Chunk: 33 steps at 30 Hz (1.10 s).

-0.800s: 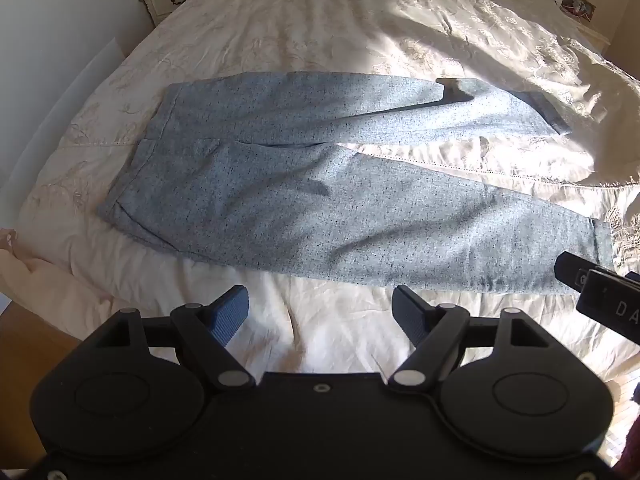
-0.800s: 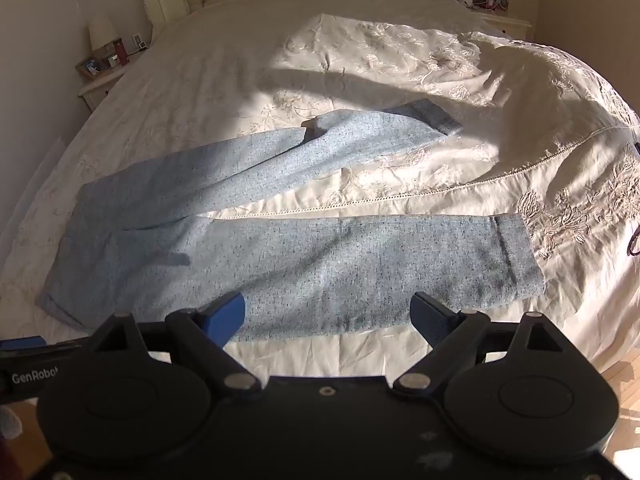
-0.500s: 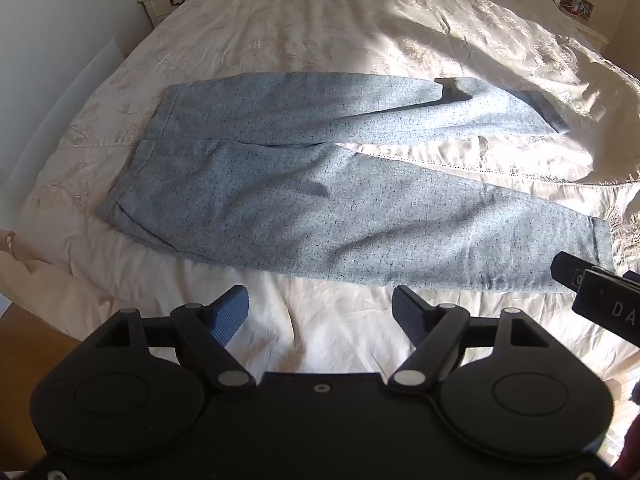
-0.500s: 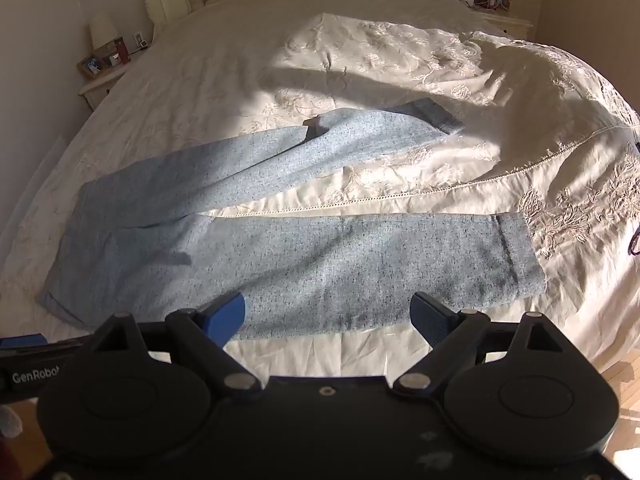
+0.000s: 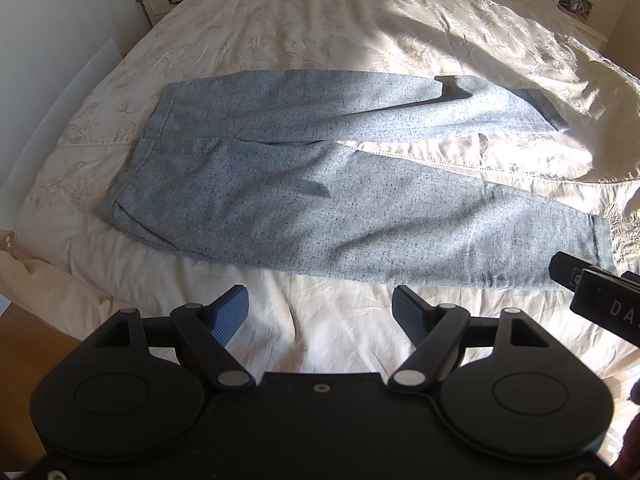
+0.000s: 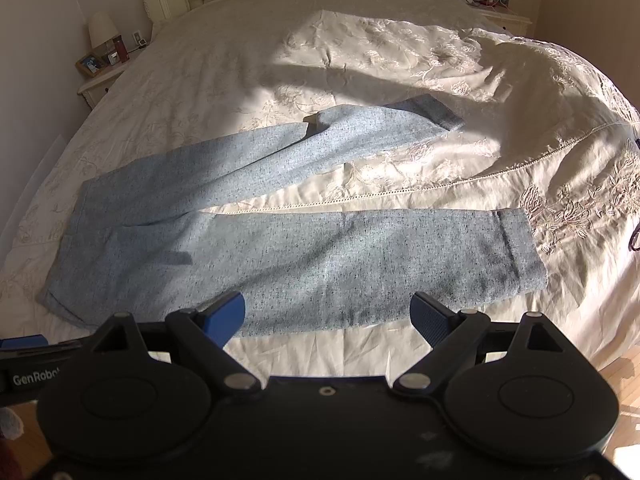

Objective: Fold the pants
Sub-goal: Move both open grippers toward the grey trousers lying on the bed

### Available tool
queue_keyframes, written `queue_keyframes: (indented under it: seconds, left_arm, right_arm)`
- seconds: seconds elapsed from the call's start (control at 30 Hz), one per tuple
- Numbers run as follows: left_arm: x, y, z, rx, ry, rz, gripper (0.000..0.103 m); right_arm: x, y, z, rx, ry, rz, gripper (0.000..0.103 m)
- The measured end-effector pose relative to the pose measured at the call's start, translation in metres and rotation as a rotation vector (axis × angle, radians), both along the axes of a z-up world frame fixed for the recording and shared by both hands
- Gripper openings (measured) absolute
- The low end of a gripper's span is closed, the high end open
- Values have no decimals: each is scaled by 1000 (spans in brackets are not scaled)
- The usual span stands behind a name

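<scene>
Nothing has shifted since earlier: both the left gripper (image 5: 320, 312) and right gripper (image 6: 328, 318) hover spread wide, empty, above the bed's near edge. Beyond, speckled blue-grey pants (image 5: 304, 200) lie flat, legs splayed, on an embroidered cream bedspread (image 6: 400, 60).

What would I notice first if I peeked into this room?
The grey-blue pants spread flat across the cream bed, legs splayed apart in a V. Bright sun stripes the bedspread beyond them. Up close, the left gripper and right gripper hang with jaws open, holding nothing.
</scene>
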<state>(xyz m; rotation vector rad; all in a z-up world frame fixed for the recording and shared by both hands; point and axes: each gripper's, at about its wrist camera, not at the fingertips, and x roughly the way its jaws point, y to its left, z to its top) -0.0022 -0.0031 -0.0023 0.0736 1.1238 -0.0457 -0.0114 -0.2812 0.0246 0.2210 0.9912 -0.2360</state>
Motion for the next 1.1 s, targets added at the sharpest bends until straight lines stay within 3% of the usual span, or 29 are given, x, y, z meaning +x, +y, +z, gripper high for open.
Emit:
queue_keyframes:
  seconds: [0.83,1.1]
  left_arm:
    - [1,2,-7,5,12,3,79]
    - [9,18,-13,-15,72,42,79]
  right_arm:
    - [15,6,-2,-5,48,36,95]
    - [28,19,-18,-41,137,59,95]
